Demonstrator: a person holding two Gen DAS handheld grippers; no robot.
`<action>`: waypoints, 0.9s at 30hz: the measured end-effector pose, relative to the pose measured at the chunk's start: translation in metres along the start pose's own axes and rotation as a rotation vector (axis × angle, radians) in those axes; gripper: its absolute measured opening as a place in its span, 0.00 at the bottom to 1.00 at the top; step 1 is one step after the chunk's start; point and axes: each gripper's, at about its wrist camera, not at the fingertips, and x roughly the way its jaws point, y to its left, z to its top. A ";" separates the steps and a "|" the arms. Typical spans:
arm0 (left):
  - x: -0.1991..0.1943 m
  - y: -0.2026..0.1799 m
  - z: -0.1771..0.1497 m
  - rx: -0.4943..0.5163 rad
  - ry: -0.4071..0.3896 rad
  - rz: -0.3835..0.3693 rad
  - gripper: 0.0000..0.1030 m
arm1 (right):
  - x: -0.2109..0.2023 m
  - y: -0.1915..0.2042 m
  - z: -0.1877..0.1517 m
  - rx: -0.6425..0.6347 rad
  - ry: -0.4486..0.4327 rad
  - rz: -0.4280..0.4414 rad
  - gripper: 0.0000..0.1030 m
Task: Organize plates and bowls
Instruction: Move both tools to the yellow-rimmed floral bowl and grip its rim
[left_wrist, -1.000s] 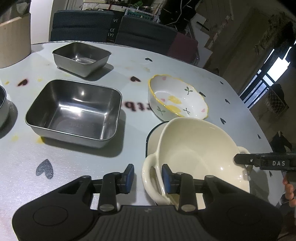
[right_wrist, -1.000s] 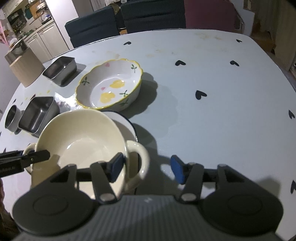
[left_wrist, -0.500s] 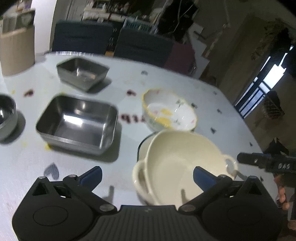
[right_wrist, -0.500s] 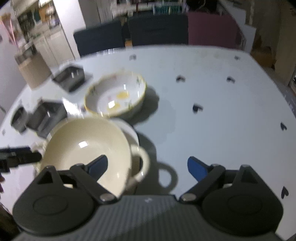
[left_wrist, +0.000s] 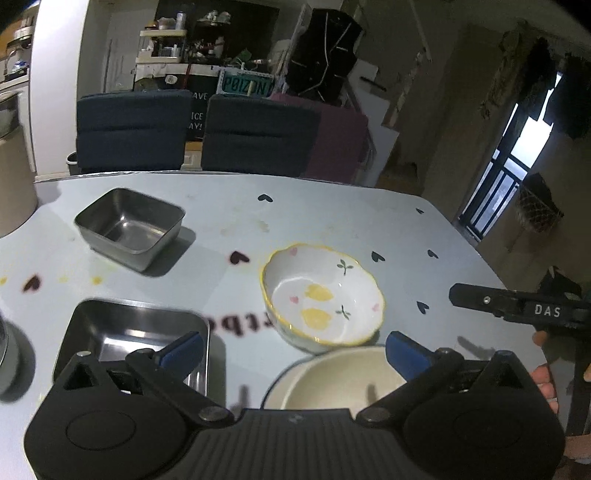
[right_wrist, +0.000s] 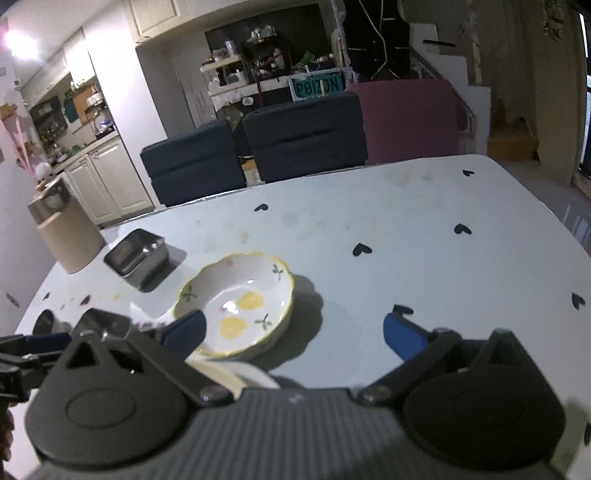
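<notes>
A cream two-handled bowl (left_wrist: 343, 376) rests on a dark-rimmed plate (left_wrist: 269, 389) at the near table edge, partly hidden below my left gripper (left_wrist: 291, 349), which is open and empty above it. Only a sliver of that bowl (right_wrist: 229, 369) shows in the right wrist view. My right gripper (right_wrist: 291, 330) is empty too, its jaws still opening wide. Just beyond stands a white bowl with yellow rim and fruit pattern (left_wrist: 321, 295) (right_wrist: 240, 306). The right gripper's finger (left_wrist: 517, 306) reaches in from the right in the left wrist view.
A large steel tray (left_wrist: 129, 336) lies left of the bowls, a smaller steel tray (left_wrist: 129, 225) farther back, a round steel cup (left_wrist: 7, 354) at the left edge. A beige canister (right_wrist: 70, 240) stands at the far left. Dark chairs (left_wrist: 258, 136) line the far side.
Both grippers let go of the cream bowl's handles, opened wide and rose, tilting up. The bowl stays on the plate and has slid low in both views.
</notes>
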 end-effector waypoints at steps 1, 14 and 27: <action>0.007 0.002 0.005 -0.004 0.006 -0.003 1.00 | 0.006 -0.001 0.004 0.005 0.010 -0.007 1.00; 0.089 0.031 0.042 -0.085 0.143 -0.015 0.56 | 0.081 -0.016 0.027 0.144 0.125 -0.001 0.71; 0.135 0.040 0.038 -0.128 0.225 -0.003 0.18 | 0.130 -0.011 0.025 0.164 0.253 0.008 0.24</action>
